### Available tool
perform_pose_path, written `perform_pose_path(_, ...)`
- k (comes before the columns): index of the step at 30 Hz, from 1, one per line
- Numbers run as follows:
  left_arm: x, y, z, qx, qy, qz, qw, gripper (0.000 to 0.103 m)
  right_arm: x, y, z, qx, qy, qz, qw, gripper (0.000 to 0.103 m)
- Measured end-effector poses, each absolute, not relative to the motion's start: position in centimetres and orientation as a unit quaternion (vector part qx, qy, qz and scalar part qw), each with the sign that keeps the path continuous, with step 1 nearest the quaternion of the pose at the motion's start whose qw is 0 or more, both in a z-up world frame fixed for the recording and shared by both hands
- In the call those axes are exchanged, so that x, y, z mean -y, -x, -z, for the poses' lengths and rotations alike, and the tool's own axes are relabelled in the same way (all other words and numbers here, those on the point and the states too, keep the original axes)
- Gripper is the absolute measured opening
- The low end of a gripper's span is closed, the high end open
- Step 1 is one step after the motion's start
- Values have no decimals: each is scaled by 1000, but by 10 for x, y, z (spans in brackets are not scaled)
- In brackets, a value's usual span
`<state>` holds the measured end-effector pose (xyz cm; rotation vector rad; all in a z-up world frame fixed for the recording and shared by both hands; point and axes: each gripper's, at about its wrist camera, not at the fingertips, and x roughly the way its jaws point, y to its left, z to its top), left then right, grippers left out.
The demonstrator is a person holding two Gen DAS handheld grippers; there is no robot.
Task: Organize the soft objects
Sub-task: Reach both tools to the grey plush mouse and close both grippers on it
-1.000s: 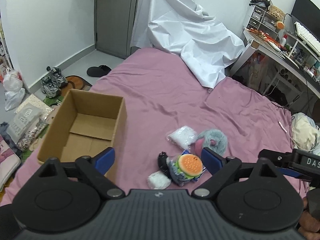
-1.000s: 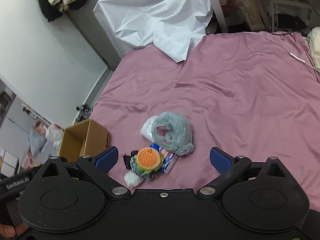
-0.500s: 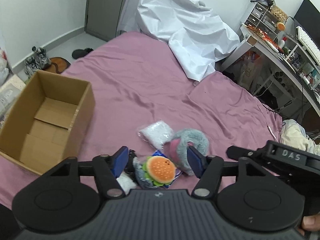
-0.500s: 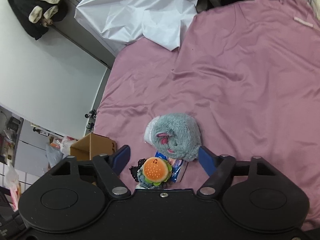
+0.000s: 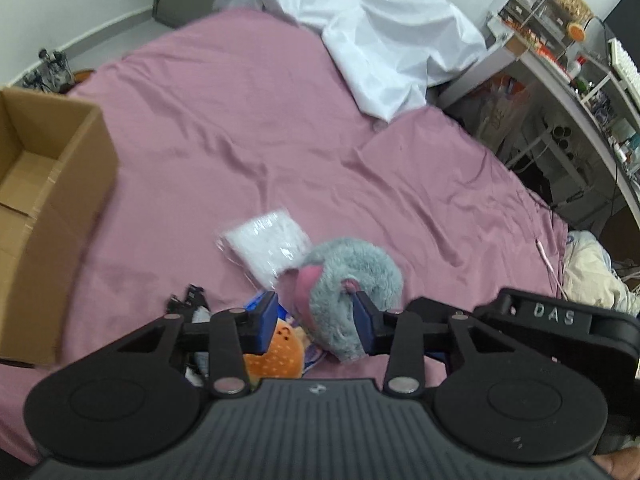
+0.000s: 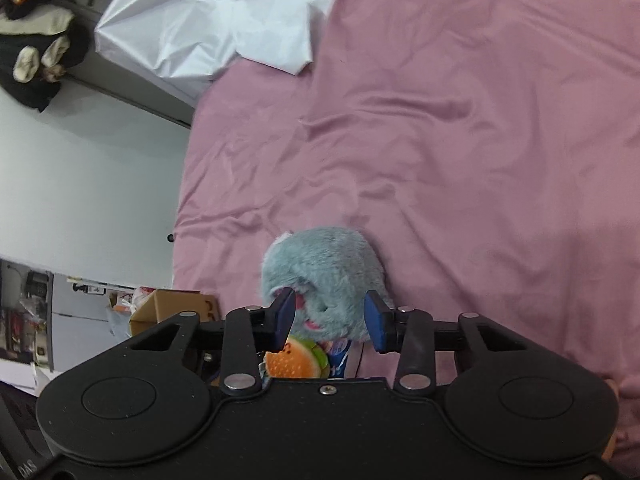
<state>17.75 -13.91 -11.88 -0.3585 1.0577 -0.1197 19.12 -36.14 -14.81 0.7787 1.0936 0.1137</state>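
A grey-blue furry plush with pink ears [image 5: 352, 276] lies on the pink bed sheet [image 5: 240, 128]. My left gripper [image 5: 316, 322] has its jaws partly closed around the plush's near side. My right gripper [image 6: 330, 316] also straddles the same plush [image 6: 324, 276], jaws narrowed against its fur. A burger plush [image 5: 276, 354] lies just below the left fingers and shows in the right wrist view [image 6: 296, 360]. A white soft packet [image 5: 268, 246] lies behind the plush. An open cardboard box [image 5: 44, 184] stands at the left.
A white sheet [image 5: 380, 40] is heaped at the far end of the bed. A small black item [image 5: 190, 300] and a blue packet lie by the burger. A cluttered desk [image 5: 580, 80] stands to the right. A beige cloth [image 5: 592, 276] lies at the bed's right edge.
Both grippers moved down and forward to the grey plush, and their jaws narrowed from wide open to close around it. The box slid toward the left edge of view.
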Motion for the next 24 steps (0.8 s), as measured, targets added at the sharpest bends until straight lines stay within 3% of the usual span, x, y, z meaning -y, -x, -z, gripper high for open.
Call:
perform_pose_path(9, 146, -198, 153, -528, 189, 57, 826, 29, 360, -209, 172, -529, -375, -47, 760, 40)
perform_pose_path(15, 147, -209, 164, -532, 205, 68, 819, 29, 356, -219, 180, -532, -369, -41, 761, 41)
perform_pose_path(20, 149, -212, 158, -520, 204, 68, 827, 19, 355, -227, 182, -526, -364, -33, 768, 42)
perform_pose_path(24, 149, -211, 153, -516, 207, 68, 829, 15, 352, -226, 178, -516, -355, -47, 778, 24)
